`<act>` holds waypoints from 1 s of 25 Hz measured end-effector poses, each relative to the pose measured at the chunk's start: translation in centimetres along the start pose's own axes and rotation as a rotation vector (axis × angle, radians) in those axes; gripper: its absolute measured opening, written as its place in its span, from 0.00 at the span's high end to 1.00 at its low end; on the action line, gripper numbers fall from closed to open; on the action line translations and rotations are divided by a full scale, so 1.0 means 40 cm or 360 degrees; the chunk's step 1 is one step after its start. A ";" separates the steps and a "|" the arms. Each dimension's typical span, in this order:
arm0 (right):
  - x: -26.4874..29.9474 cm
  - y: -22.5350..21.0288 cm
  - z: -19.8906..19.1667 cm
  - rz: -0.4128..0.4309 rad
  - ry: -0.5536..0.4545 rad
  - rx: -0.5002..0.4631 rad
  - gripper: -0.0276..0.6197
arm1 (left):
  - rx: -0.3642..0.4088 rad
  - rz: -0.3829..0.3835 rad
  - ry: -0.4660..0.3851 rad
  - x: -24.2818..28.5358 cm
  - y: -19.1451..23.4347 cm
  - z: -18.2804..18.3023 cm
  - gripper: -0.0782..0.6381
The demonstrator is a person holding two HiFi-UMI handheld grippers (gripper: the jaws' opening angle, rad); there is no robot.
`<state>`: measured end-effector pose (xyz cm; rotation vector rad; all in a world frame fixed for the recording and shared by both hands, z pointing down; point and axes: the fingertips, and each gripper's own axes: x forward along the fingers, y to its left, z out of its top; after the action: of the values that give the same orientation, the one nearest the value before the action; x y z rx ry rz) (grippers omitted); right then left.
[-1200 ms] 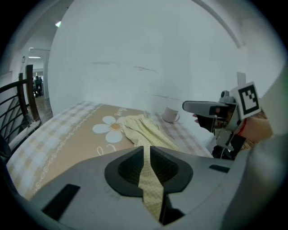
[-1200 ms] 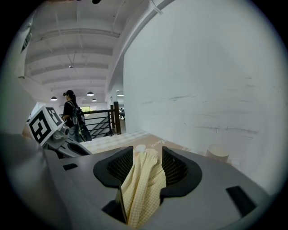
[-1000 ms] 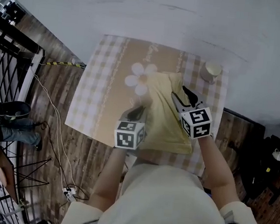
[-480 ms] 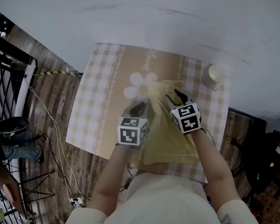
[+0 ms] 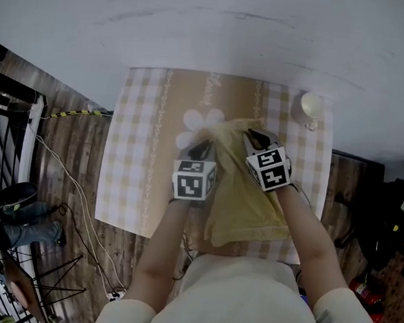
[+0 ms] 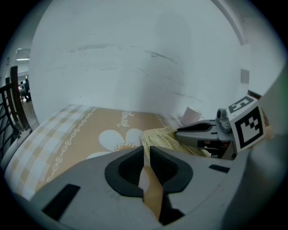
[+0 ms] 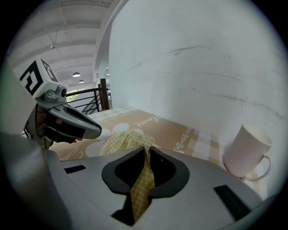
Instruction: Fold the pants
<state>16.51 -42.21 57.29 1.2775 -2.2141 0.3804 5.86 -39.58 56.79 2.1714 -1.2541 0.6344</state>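
Head view: the yellow pants (image 5: 244, 204) lie on the table (image 5: 135, 158), their far edge bunched where the two sets of tips meet it.

Left gripper view: the left gripper (image 6: 146, 150) pinches the pants' edge, its jaws nearly together.

Right gripper view: the right gripper (image 7: 147, 150) has just been closing and clamps a strip of the pants. A mug (image 7: 246, 150) stands near.

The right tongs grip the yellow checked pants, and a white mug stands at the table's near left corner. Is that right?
No: the mug stands at the table's far right corner, as the head view shows. The right tongs, having just closed, do grip the pants.
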 end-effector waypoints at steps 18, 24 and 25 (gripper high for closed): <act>0.006 -0.139 -0.073 -0.0048 0.0162 0.0118 0.79 | 0.0061 -0.0179 0.0187 0.173 -0.057 0.007 0.70; 0.020 -0.138 -0.086 -0.0054 0.0220 0.0118 0.78 | 0.0145 -0.0217 0.0213 0.182 -0.078 0.003 0.73; 0.021 -0.135 -0.088 -0.0044 0.0234 0.0126 0.80 | 0.0164 -0.0222 0.0217 0.184 -0.082 0.002 0.73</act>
<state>21.93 -43.80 60.47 1.2773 -2.0742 0.5391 12.10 -42.87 60.68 2.2346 -1.0102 0.7897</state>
